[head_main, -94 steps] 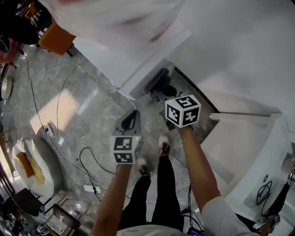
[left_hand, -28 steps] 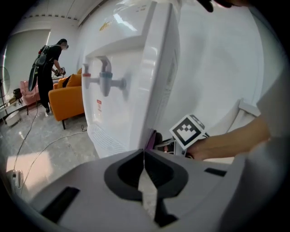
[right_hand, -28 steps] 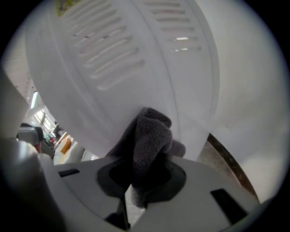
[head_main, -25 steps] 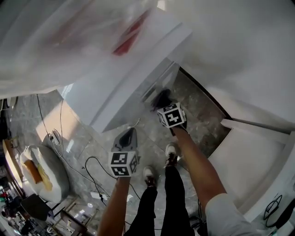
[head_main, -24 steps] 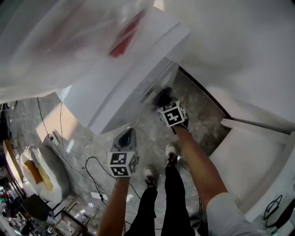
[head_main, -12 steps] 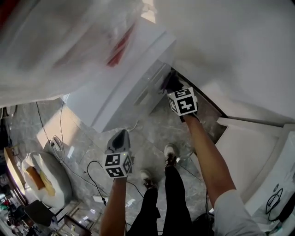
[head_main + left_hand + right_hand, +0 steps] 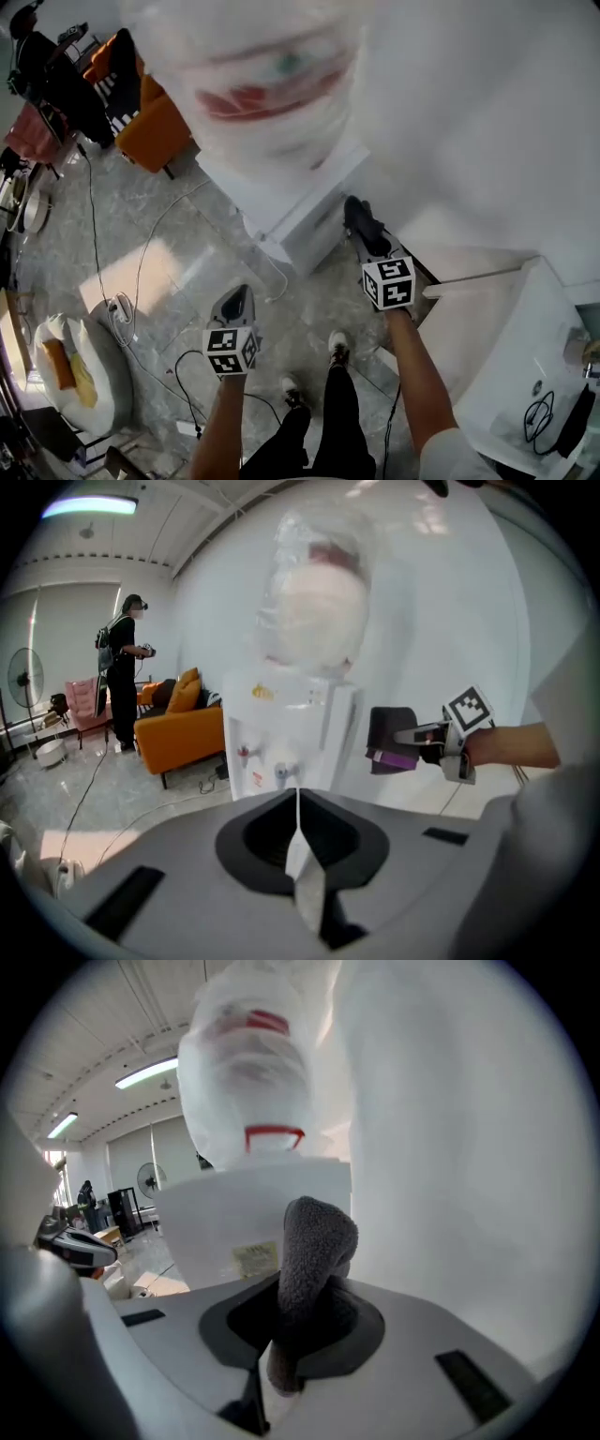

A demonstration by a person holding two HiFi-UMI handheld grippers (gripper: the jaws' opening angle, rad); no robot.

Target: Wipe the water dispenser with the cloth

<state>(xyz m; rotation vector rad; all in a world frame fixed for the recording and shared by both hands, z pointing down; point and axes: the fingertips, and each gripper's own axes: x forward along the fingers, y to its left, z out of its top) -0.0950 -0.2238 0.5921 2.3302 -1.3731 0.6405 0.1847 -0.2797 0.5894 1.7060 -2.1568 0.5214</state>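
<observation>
The white water dispenser (image 7: 305,211) stands on the marble floor with a plastic-wrapped bottle (image 7: 272,75) on top. My right gripper (image 7: 367,242) is shut on a dark grey cloth (image 7: 361,223), held close to the dispenser's right side by the wall. In the right gripper view the cloth (image 7: 314,1251) sticks up from the jaws in front of the dispenser's side panel (image 7: 253,1222). My left gripper (image 7: 234,300) hangs lower and to the left, shut with nothing in it. Its own view shows the dispenser's taps (image 7: 264,761) and the cloth (image 7: 392,741) beside the cabinet.
An orange sofa (image 7: 150,131) and a person in black (image 7: 124,682) are off to the left. Cables (image 7: 141,272) trail over the floor toward a white cushion (image 7: 75,375). A white counter (image 7: 525,375) stands at the right, and a white wall runs behind the dispenser.
My right gripper has carried the cloth from the dispenser's lower front round to its right side near the wall. The head view has swung. The left gripper stays low and shut.
</observation>
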